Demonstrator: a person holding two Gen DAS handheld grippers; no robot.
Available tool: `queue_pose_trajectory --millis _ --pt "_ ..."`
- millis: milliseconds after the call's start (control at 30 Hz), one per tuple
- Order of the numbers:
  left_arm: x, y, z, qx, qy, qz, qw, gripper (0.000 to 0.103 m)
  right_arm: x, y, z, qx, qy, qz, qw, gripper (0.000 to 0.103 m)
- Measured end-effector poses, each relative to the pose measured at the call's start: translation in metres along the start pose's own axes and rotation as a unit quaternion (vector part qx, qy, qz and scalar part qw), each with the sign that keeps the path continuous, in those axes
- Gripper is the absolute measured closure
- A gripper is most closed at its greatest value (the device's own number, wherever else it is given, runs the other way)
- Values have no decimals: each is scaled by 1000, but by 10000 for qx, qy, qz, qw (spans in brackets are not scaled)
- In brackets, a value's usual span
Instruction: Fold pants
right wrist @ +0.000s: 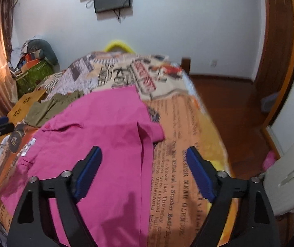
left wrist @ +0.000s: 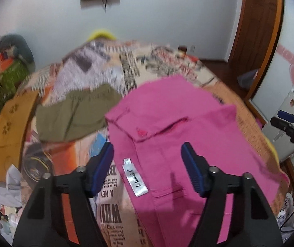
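Pink pants (left wrist: 167, 123) lie spread on a bed with a newspaper-print cover (left wrist: 110, 212); a white label (left wrist: 135, 178) shows on them. They also show in the right wrist view (right wrist: 105, 135). My left gripper (left wrist: 148, 165) is open and empty, hovering above the pants' left edge near the label. My right gripper (right wrist: 144, 171) is open and empty, above the pants' right edge where it meets the bed cover (right wrist: 177, 154). The right gripper also shows at the far right of the left wrist view (left wrist: 286, 121).
Folded olive-green shorts (left wrist: 75, 115) lie left of the pants, beside an orange folded cloth (left wrist: 9, 131). Clutter and a green box (left wrist: 7, 82) are piled at the far left. A white chair (right wrist: 286, 177) stands right of the bed; wooden floor (right wrist: 229, 103) beyond.
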State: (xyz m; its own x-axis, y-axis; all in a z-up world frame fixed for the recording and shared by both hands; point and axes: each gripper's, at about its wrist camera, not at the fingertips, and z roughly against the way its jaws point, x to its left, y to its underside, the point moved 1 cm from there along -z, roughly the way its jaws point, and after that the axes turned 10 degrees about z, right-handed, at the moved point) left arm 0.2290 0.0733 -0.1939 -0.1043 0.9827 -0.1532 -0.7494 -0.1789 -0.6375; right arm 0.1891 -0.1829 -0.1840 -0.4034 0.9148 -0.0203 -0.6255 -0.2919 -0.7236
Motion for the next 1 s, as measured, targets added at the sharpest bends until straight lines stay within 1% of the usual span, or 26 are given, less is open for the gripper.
queue_pose_trajectory --millis 33,100,200,267,333,400,433,500,533,567,600,633,667,700,767,867,1000 --pt "3 1 -11 154 -16 37 9999 46 -4 3 -9 98 -127 -47 9999 34" --pt "9 1 -29 386 -34 126 9992 55 -10 6 -25 268 -263 -122 9992 37" --pt "17 4 -53 710 -66 292 9970 60 -13 9 -48 455 -404 -110 9981 44" --pt "20 6 -64 824 -26 334 9960 62 -14 8 -63 572 -536 -93 9969 51" --pt "20 7 -73 948 97 369 9948 64 -15 8 -76 663 -694 -122 9953 55" --pt "20 10 -79 1068 257 384 9932 64 -15 8 -87 752 -968 -154 9923 62" --pt "19 11 -80 1087 320 371 9929 64 -14 9 -94 838 -1125 -126 9900 64" --pt "17 10 -83 1081 370 300 9930 64 -14 12 -107 1008 -1269 -87 9867 65" --pt "16 10 -83 1081 390 270 9930 64 -12 14 -113 1125 -1330 -78 9847 74" --pt "17 10 -84 1090 432 279 9927 65 -10 16 -117 1174 -1383 -72 9834 80" --pt "18 9 -85 1106 458 307 9923 66 -8 17 -116 1138 -1384 -48 9838 81" --pt "19 8 -86 1122 497 342 9919 69 -7 18 -114 1108 -1360 8 9845 85" --pt "19 7 -86 1120 488 332 9920 78 -5 19 -113 1107 -1324 89 9850 96" --pt "19 6 -88 1115 444 286 9924 86 -3 20 -110 1108 -1279 162 9854 98" --pt "16 4 -91 1137 575 227 9916 93 2 26 -104 1069 -1201 316 9865 99" --pt "11 2 -99 1202 580 138 9910 95 1 29 -98 1076 -1160 395 9866 100" --pt "6 -4 -110 1248 552 112 9906 95 -4 35 -92 1144 -1201 228 9859 100"
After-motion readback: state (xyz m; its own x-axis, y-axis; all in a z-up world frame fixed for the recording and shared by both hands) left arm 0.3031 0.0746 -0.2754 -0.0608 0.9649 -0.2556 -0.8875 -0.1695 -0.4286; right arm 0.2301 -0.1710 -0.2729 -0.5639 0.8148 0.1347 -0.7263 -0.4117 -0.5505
